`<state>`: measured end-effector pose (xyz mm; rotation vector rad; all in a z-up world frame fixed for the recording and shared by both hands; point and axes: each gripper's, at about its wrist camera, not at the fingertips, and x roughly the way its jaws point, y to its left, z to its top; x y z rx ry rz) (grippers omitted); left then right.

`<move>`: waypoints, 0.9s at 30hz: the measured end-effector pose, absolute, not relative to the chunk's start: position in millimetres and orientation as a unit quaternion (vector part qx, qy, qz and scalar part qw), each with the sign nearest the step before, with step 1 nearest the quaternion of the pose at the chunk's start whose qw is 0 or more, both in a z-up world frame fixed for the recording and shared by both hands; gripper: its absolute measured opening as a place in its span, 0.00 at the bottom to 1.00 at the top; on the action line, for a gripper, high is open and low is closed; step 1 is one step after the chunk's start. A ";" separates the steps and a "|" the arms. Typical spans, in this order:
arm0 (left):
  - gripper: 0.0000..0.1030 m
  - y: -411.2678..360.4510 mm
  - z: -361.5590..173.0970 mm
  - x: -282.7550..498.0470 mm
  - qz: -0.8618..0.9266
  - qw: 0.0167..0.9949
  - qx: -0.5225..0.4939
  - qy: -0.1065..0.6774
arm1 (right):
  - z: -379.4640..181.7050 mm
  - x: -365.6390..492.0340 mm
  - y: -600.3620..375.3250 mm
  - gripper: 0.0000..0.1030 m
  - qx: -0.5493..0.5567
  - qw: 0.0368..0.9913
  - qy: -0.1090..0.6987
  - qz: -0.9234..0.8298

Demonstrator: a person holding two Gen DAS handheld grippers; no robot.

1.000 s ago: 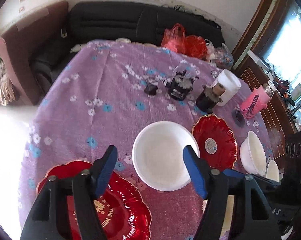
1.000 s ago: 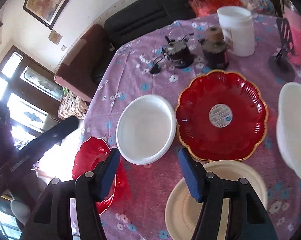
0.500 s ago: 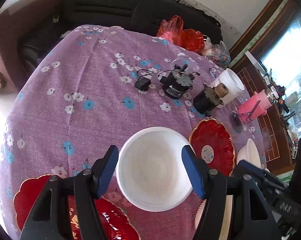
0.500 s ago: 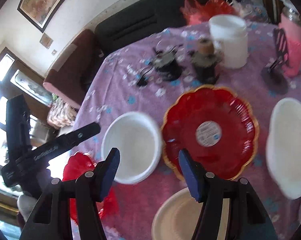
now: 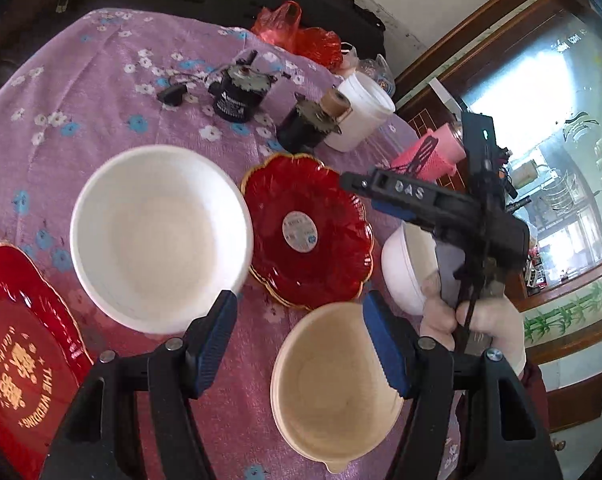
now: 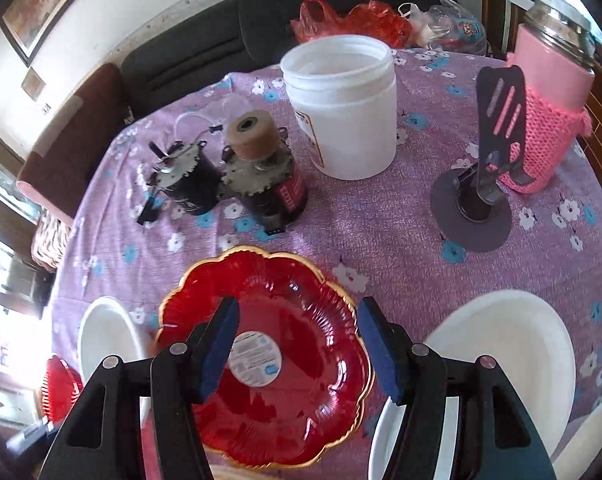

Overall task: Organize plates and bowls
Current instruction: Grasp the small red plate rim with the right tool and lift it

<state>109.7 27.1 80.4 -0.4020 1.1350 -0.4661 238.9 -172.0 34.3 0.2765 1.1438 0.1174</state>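
Observation:
My left gripper [image 5: 301,320] is open and empty above the cloth, between a large white bowl [image 5: 161,236], a gold-rimmed red plate [image 5: 307,232] and a cream bowl [image 5: 333,380]; its right finger overlaps the cream bowl's rim. A red plate with gold lettering [image 5: 17,340] lies at the far left. A smaller white bowl [image 5: 401,276] sits behind a gloved hand [image 5: 473,320] that holds the other gripper. My right gripper [image 6: 297,320] hangs open over the gold-rimmed red plate [image 6: 277,380], with white bowls to its right [image 6: 509,348] and left [image 6: 105,340].
Farther back on the purple flowered tablecloth [image 6: 381,240] stand two dark motors [image 6: 189,184] [image 6: 265,176], a white plastic jar [image 6: 341,108], a black phone stand [image 6: 485,184] and a pink-sleeved bottle [image 6: 549,100]. Red bags and a dark sofa lie beyond the table. A wooden cabinet stands at the right.
The left gripper swung right, bringing the cream bowl and the gloved hand into view. The right gripper moved forward over the red plate; the cream bowl dropped out of its view. Both stayed open.

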 end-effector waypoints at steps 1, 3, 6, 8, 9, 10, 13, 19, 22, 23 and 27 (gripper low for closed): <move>0.63 23.3 75.7 107.1 -0.216 0.797 -0.186 0.532 | 31.4 243.1 -170.0 0.64 0.122 0.830 0.542 0.049; 0.63 18.1 66.1 103.9 -0.215 0.795 -0.179 0.538 | 24.7 251.0 -166.4 0.64 0.106 0.828 0.549 0.039; 0.63 18.0 47.1 105.0 -0.202 0.785 -0.178 0.558 | 12.2 260.6 -160.0 0.47 0.095 0.817 0.569 0.033; 0.63 22.8 33.9 109.2 -0.179 0.779 -0.179 0.574 | 9.9 260.0 -154.3 0.36 0.080 0.816 0.572 0.029; 0.62 26.9 30.0 111.9 -0.167 0.779 -0.182 0.576 | 9.9 258.4 -151.2 0.30 0.076 0.816 0.573 0.035; 0.62 32.6 27.7 115.2 -0.151 0.783 -0.185 0.574 | 9.6 256.4 -147.3 0.26 0.073 0.813 0.576 0.041; 0.55 48.0 27.2 123.3 -0.127 0.793 -0.197 0.562 | 8.7 248.6 -137.7 0.25 0.064 0.809 0.582 0.052; 0.52 48.4 22.6 127.2 -0.152 0.783 -0.232 0.556 | 0.9 236.8 -136.5 0.27 0.075 0.804 0.585 0.074; 0.38 32.3 18.5 127.7 -0.169 0.778 -0.233 0.559 | -2.2 233.4 -144.5 0.27 0.098 0.800 0.587 0.078; 0.38 28.9 17.9 128.3 -0.163 0.780 -0.229 0.558 | -3.4 232.2 -147.3 0.28 0.105 0.798 0.588 0.081; 0.24 22.2 7.3 135.3 -0.146 0.781 -0.232 0.561 | -4.7 227.7 -153.1 0.28 0.116 0.800 0.582 0.088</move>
